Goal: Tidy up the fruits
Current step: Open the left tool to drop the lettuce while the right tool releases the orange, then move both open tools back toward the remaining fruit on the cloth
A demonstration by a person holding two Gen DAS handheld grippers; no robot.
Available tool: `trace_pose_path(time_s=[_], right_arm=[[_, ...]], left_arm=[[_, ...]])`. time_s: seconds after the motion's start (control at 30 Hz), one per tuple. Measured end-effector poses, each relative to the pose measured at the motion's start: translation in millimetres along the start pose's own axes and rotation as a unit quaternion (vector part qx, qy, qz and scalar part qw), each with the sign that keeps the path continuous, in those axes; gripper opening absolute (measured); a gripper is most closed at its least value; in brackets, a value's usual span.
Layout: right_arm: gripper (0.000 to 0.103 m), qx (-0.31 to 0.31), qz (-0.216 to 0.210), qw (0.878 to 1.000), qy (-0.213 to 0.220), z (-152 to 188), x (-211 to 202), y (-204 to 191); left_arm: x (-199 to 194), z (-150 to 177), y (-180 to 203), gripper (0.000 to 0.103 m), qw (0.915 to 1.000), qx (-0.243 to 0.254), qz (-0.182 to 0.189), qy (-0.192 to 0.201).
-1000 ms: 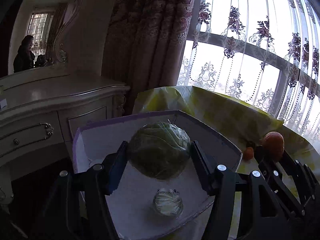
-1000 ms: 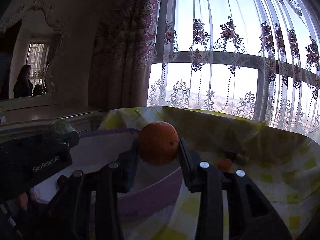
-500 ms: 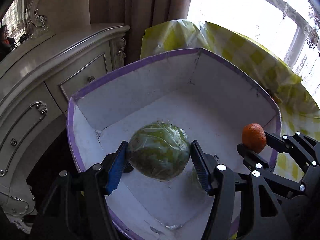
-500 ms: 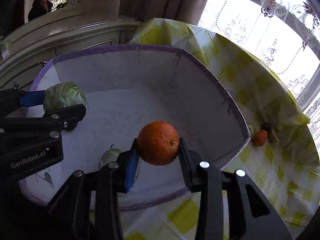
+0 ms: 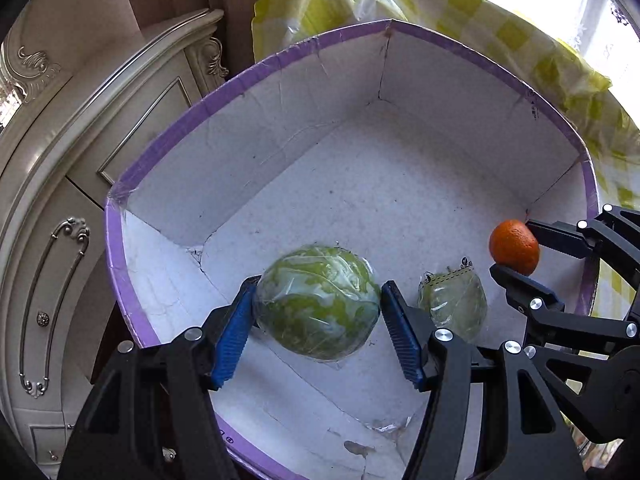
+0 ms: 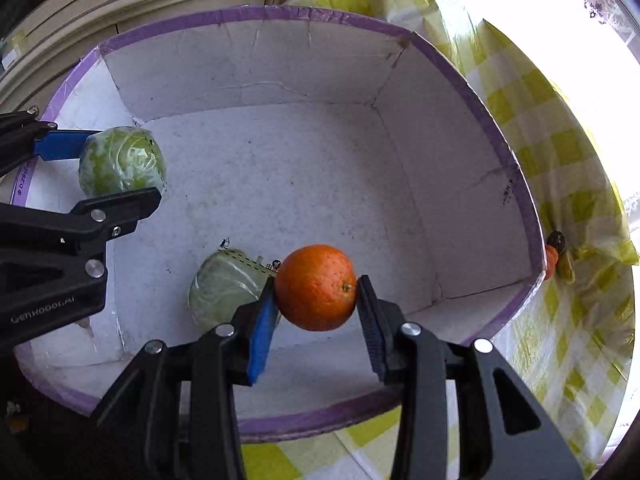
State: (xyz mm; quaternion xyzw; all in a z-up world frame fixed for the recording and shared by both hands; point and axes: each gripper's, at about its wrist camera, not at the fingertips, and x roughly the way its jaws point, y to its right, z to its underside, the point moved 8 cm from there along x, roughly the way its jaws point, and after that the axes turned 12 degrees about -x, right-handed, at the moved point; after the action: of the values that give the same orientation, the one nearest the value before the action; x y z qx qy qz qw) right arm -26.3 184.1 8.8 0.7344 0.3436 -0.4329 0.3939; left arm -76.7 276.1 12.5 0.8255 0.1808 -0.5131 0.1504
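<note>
A large plastic-wrapped green cabbage hangs over the floor of a white cardboard box with a purple rim, and my left gripper is shut on it. In the right wrist view the same cabbage and left gripper sit at the box's left side. An orange sits between the blue pads of my right gripper, which is opening but still touches it on both sides. The orange hangs inside the box near its right wall. A smaller wrapped cabbage lies on the box floor between the two grippers.
The box stands on a yellow-and-white checked tablecloth. A small orange fruit and a dark item lie on the cloth just outside the box's right wall. A cream carved dresser stands close on the left.
Both grippers have tipped downward and sunk over the box with their loads. The views have swung from the window and curtains to the box's inside.
</note>
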Motion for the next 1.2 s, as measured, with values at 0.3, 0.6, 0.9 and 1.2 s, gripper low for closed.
trace_pose_path(time_s=[0.3,0.6,0.9,1.2], right_arm=[[0.081,-0.003,0.039,0.999,0.005,-0.6,-4.7,0.9],[0.093,0.06,0.146,0.976,0.15,10.3,-65.2,30.4],[0.101,0.205,0.259,0.911,0.247,100.2,-119.1,88.9],[0.101,0.345,0.327,0.846,0.241,226.8,-116.4,154.8]], left_arm=[[-10.2,-7.2,3.7,0.088,0.9984,-0.03,0.045,0.015],[-42.9,-15.6,11.5,0.088,0.9907,-0.043,0.061,0.113],[-111.8,-11.6,64.5,0.088,0.9534,0.025,0.033,0.299],[-155.9,20.3,166.1,0.088,0.9003,0.118,0.11,0.404]])
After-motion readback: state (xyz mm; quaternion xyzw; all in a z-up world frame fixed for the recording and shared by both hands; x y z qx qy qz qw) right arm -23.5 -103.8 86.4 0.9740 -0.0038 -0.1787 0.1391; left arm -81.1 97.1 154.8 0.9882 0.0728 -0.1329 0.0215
